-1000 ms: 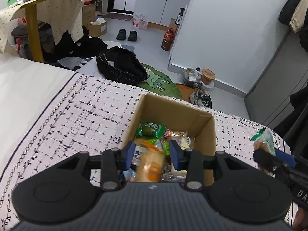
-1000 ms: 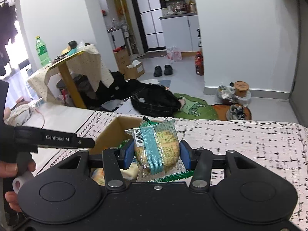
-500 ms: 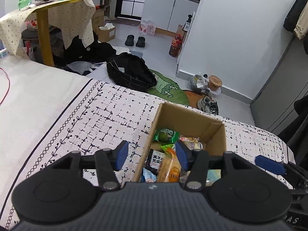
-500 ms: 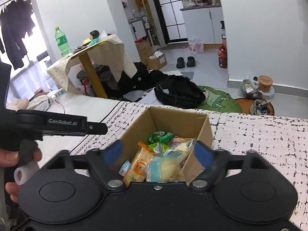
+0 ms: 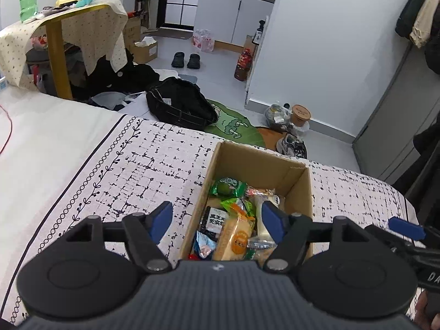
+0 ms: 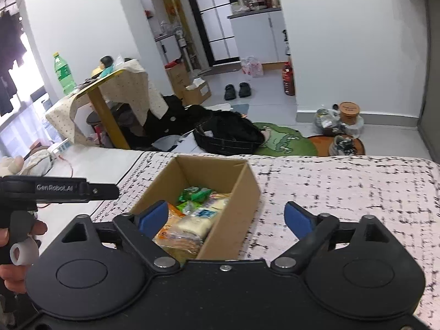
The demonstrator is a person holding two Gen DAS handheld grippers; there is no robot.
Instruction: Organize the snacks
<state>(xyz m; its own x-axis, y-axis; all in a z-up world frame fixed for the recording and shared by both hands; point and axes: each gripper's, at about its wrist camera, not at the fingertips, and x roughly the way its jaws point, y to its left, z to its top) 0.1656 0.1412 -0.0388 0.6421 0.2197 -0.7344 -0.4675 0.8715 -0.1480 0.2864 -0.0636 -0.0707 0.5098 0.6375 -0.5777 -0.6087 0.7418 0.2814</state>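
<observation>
An open cardboard box stands on the patterned bed cover and holds several wrapped snacks: a green packet, an orange bread pack, a black packet and a pale bun pack. My left gripper is open and empty, above the box's near end. My right gripper is open and empty, above the box's near right wall. The left gripper's body shows at the left of the right wrist view.
The bed cover spreads left of the box and right of it. Beyond the bed edge lie a black bag, a green mat, shoes and a draped table.
My left gripper let go of the orange bread pack into the box and opened. My right gripper released the bun pack into the box and opened wide. Both pulled back upward.
</observation>
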